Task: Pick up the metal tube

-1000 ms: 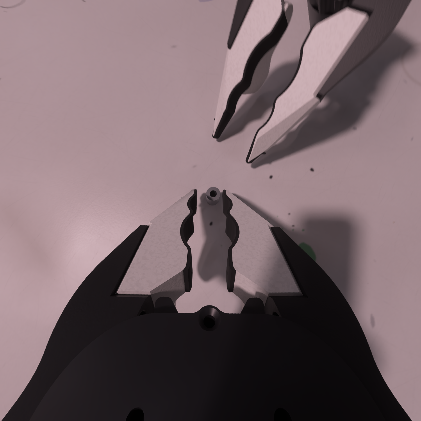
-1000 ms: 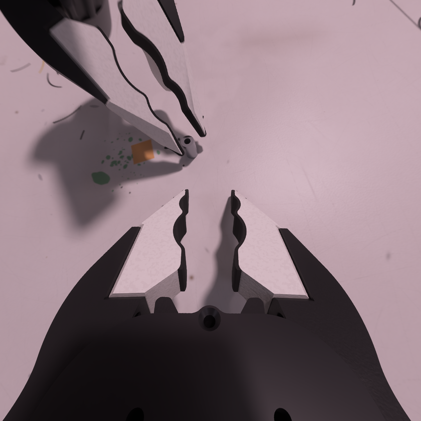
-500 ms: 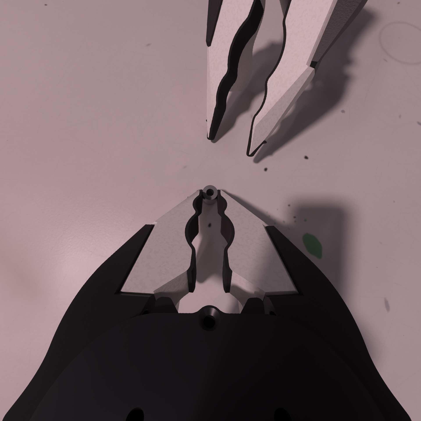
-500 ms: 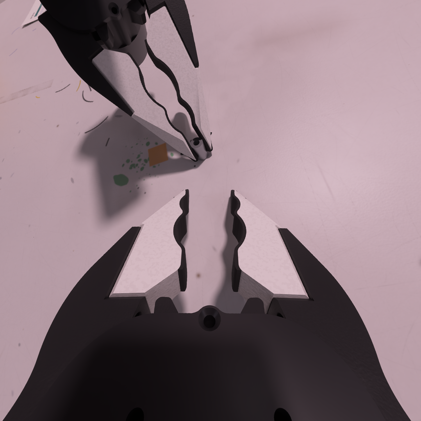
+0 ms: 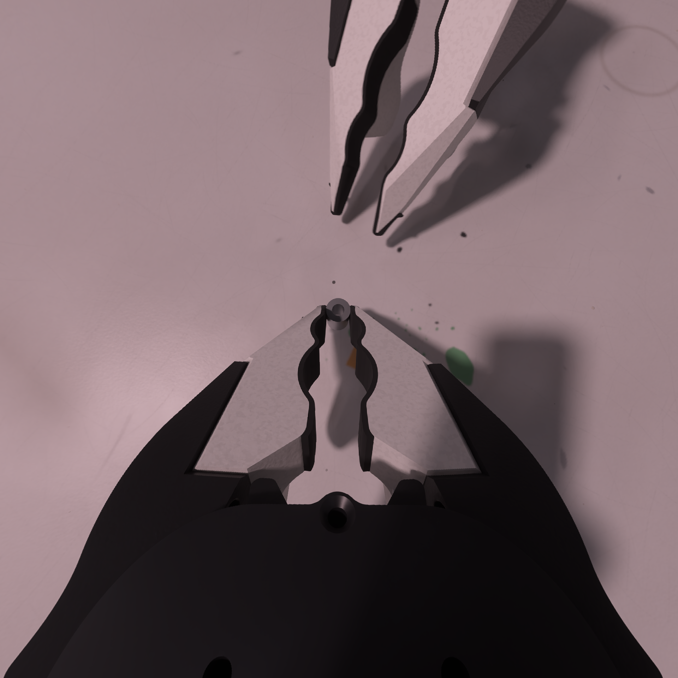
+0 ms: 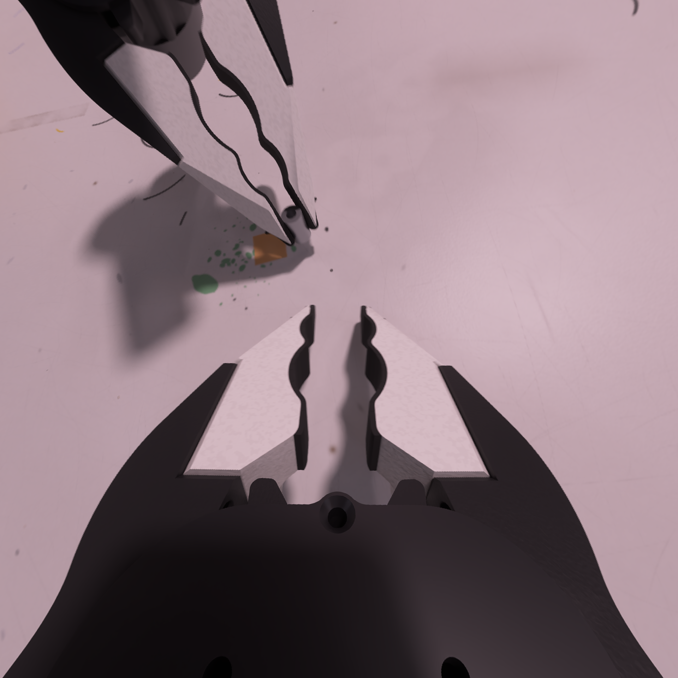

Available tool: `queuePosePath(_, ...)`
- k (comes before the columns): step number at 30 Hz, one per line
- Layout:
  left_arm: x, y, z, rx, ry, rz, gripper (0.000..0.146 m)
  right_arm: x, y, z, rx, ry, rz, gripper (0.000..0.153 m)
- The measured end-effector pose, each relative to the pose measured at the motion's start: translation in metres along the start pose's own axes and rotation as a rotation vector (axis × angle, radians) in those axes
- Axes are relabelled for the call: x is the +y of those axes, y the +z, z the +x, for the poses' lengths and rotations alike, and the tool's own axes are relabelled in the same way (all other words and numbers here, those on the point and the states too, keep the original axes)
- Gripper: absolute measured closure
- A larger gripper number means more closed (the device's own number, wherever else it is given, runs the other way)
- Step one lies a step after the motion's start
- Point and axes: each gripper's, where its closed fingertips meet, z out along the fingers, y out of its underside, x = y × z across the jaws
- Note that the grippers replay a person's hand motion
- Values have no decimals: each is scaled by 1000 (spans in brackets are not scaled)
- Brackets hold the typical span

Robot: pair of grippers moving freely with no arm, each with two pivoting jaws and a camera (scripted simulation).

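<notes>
Between left gripper (image 5: 338, 316) fingertips, the metal tube (image 5: 338, 320), clamped.

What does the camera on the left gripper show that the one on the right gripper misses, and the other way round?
Only the left wrist view looks straight into the metal tube's open end, pinched at the left gripper's tips, and shows a faint ring mark on the table. Only the right wrist view shows the whole orange square beside the tube, dark curved scratches, and the right gripper's empty gap. Both show the tube, the green blot and the pinkish table.
</notes>
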Motion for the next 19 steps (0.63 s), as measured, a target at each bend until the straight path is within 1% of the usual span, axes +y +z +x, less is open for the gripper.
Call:
queuePosePath(2, 2, 3, 0, 7, -11, 3, 134, -6, 4, -2, 27, -16, 3, 145)
queuePosePath(3, 3, 4, 1, 7, -12, 3, 134, -8, 7, -2, 40, -11, 2, 150)
queuePosePath(5, 4, 5, 2, 12, -13, 6, 134, -11, 13, -4, 41, -12, 4, 151)
queuePosePath(7, 4, 6, 5, 21, -14, 11, 134, -7, 16, -1, 63, -11, -32, 151)
queuePosePath(11, 5, 7, 5, 13, -18, 4, 134, -5, 17, -2, 44, 6, -36, 151)
queuePosePath(14, 3, 3, 3, -14, -21, 8, 134, -5, 18, -2, 55, -9, -37, 151)
queuePosePath(17, -6, -1, 9, 9, -24, 45, 134, -6, 19, -1, 67, -21, -40, 151)
queuePosePath(19, -8, 2, 11, 9, -11, 31, 134, -7, 20, -2, 75, -40, -42, 151)
